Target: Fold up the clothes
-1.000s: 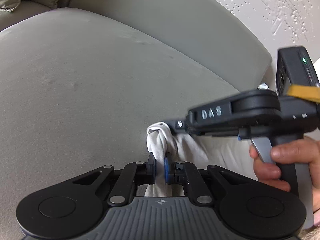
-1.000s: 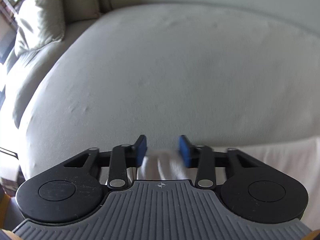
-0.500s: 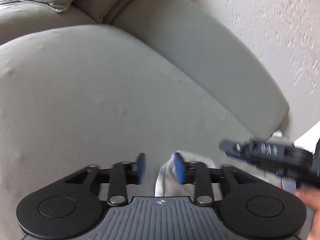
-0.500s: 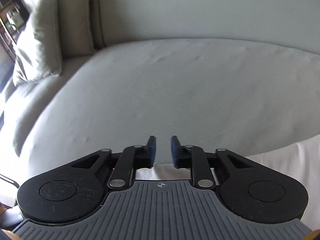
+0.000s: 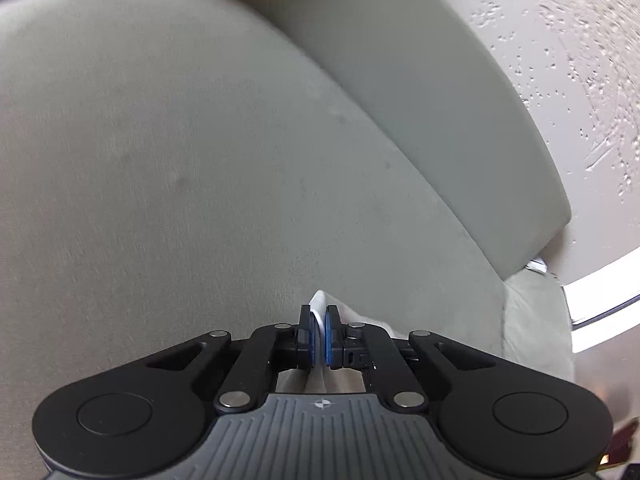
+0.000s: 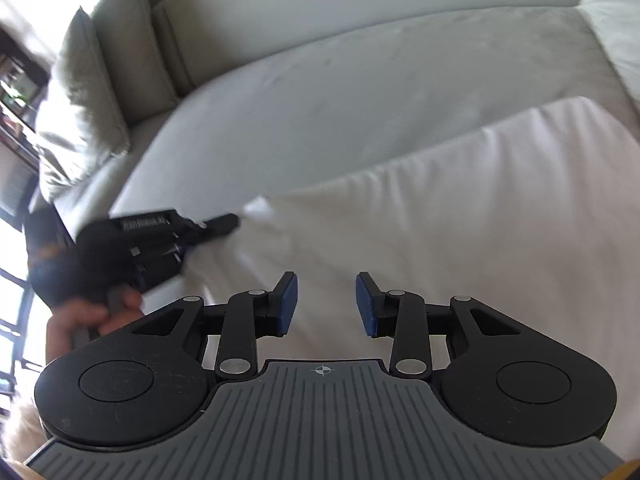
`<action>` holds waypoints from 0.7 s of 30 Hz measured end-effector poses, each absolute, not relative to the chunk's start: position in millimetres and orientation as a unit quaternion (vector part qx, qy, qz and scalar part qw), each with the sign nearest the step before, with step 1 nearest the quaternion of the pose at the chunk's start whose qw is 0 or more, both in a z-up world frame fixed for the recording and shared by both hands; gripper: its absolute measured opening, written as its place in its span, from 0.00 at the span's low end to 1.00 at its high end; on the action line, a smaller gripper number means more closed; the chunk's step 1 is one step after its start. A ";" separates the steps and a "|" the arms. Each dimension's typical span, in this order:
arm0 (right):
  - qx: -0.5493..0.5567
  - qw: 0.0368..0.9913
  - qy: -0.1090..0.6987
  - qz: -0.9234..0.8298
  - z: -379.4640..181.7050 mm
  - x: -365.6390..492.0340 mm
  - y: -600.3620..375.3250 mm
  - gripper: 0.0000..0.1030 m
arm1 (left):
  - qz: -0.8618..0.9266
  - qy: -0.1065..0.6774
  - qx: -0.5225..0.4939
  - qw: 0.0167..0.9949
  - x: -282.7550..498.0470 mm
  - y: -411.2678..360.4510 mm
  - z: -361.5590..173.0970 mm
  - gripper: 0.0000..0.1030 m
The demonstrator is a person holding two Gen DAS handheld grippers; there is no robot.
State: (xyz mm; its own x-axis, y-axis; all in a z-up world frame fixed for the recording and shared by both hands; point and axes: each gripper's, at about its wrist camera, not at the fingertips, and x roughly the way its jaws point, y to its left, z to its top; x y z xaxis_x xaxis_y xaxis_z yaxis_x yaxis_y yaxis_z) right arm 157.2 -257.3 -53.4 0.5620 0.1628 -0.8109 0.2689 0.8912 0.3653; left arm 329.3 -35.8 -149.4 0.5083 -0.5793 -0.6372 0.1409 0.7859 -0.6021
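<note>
A white garment (image 6: 460, 216) lies spread over the grey sofa seat (image 6: 340, 92) in the right wrist view. My left gripper (image 5: 319, 320) is shut on a corner of the white garment (image 5: 318, 302), which pokes out between the blue pads. In the right wrist view the left gripper (image 6: 224, 224) shows at the left, pinching the garment's corner. My right gripper (image 6: 326, 300) is open and empty, hovering over the garment's near part.
The sofa backrest (image 5: 420, 92) runs behind the seat, with a textured wall (image 5: 560, 40) beyond. A cushion (image 6: 88, 92) leans at the sofa's left end. The sofa seat (image 5: 180, 160) stretches ahead of the left gripper.
My left gripper opened, then shut again on the garment's corner. My right gripper narrowed, then opened wide and pulled back over the spread garment.
</note>
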 end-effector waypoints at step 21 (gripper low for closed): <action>0.222 0.884 0.389 -0.134 -36.3 50.4 -331.5 0.50 | -0.282 0.373 -0.083 0.880 159.1 -27.0 -100.6 0.28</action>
